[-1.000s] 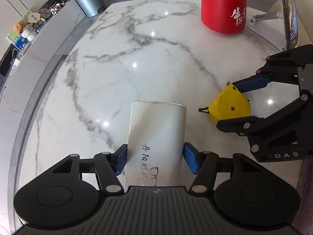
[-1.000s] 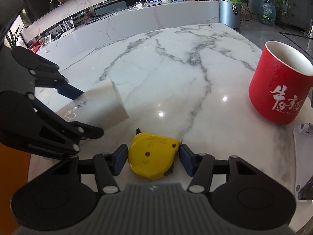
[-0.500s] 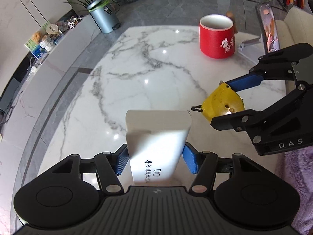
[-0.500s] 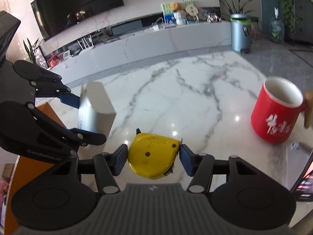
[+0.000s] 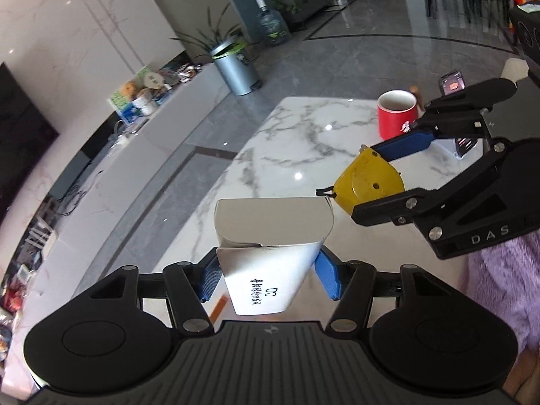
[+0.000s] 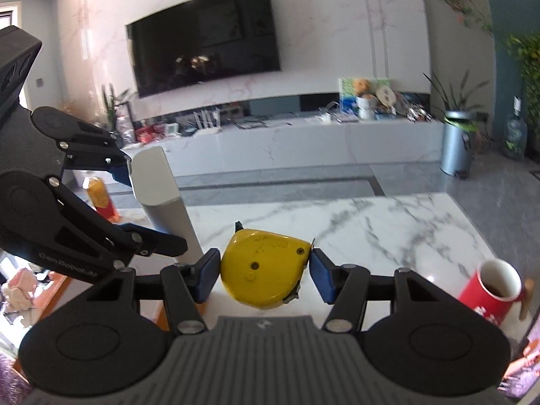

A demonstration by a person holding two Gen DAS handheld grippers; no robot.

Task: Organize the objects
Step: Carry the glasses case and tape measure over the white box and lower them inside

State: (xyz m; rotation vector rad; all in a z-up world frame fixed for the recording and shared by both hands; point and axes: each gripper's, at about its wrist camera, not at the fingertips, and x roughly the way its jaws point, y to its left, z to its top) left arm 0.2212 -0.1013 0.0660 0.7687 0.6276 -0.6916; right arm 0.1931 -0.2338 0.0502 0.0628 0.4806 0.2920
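My left gripper (image 5: 268, 278) is shut on a white box with black print (image 5: 270, 253) and holds it high above the marble table (image 5: 303, 148). The box also shows at the left of the right wrist view (image 6: 158, 189). My right gripper (image 6: 263, 271) is shut on a yellow tape measure (image 6: 263, 270), also lifted off the table. In the left wrist view the tape measure (image 5: 369, 182) and the right gripper (image 5: 378, 182) are just right of the box.
A red mug (image 5: 396, 114) stands at the table's far right, also in the right wrist view (image 6: 489, 287). A phone on a stand (image 5: 455, 84) is behind it. A grey bin (image 5: 236, 67) and a long white counter (image 6: 303, 141) lie beyond the table.
Both grippers have risen well above the table with their objects, tilting up so the room beyond comes into view. The mug has stayed in place.
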